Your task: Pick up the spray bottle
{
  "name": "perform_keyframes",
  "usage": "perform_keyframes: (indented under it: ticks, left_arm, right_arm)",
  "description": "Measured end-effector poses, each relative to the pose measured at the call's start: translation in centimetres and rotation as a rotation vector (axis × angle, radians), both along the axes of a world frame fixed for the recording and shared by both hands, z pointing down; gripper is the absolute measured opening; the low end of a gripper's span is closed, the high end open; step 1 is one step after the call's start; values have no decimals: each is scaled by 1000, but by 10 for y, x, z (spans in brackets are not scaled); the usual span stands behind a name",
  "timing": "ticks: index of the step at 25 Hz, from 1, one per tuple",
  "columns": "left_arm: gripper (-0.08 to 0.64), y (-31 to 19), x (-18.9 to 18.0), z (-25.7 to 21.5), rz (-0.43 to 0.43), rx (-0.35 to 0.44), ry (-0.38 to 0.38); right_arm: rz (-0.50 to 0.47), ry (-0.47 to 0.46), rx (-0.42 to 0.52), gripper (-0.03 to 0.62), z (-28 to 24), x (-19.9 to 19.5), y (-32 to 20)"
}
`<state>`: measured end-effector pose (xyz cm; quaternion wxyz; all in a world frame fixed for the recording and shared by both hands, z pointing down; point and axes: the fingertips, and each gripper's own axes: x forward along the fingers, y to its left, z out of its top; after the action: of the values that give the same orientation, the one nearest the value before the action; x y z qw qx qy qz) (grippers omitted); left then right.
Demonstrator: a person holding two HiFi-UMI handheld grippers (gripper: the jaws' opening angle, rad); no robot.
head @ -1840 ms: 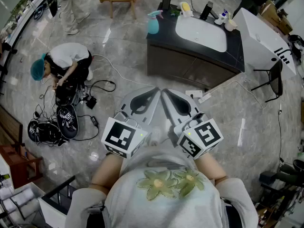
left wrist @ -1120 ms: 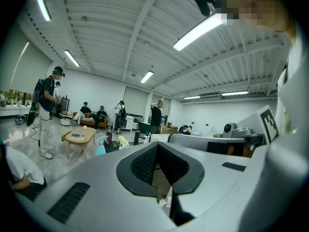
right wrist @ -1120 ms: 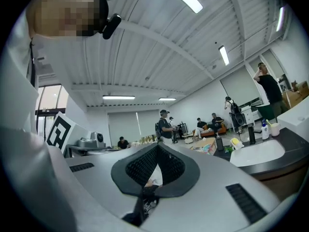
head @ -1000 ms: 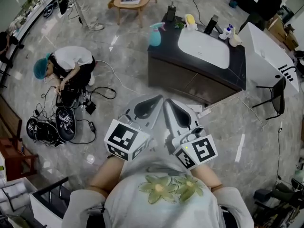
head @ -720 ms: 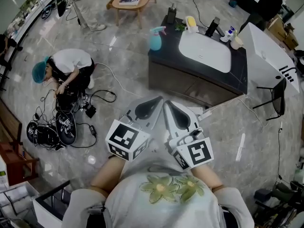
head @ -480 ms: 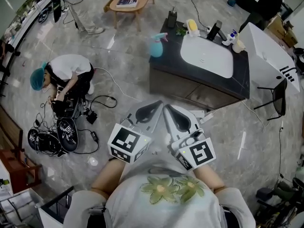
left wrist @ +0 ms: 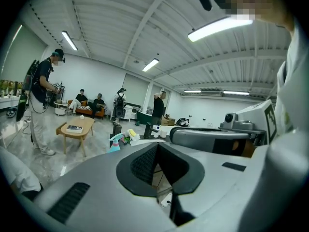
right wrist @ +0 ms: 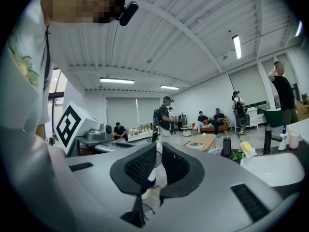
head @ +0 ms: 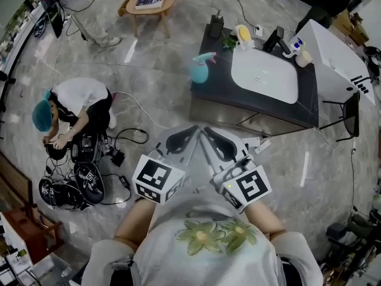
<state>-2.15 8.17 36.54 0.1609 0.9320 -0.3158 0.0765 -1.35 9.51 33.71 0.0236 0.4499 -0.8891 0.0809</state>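
Left hand-held gripper (head: 194, 129): fingertips pressed together, holding nothing. Right hand-held gripper (head: 207, 131): jaws a narrow slit apart, gripping nothing. Both are held side by side close to the person's chest, above the marble floor (head: 149, 94) and well apart from the desk (head: 217, 61).

Spray bottle (head: 199, 70): teal, upright at the dark desk's left edge, left of the basin; fill level cannot be told.

Basin (head: 265, 76): white, oval, sunk into the desk top.

Black pump bottle (head: 215, 24): upright at the desk's far left corner.

Yellow item (head: 243, 33): beside the basin's far rim, kind unclear.

Pale cup (head: 305, 57): far right, contents not visible.
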Motion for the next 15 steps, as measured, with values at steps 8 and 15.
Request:
perform_keyframes:
  ticks: [8,15]
  left_arm:
    - [9,-34,-13,10,58,-35,40]
    - [9,-58,-5,21,85,-68,65]
  right_arm:
    - [34,44,-47,26,17,-12,-35]
    - [68,145,-49,66,22,4,-55]
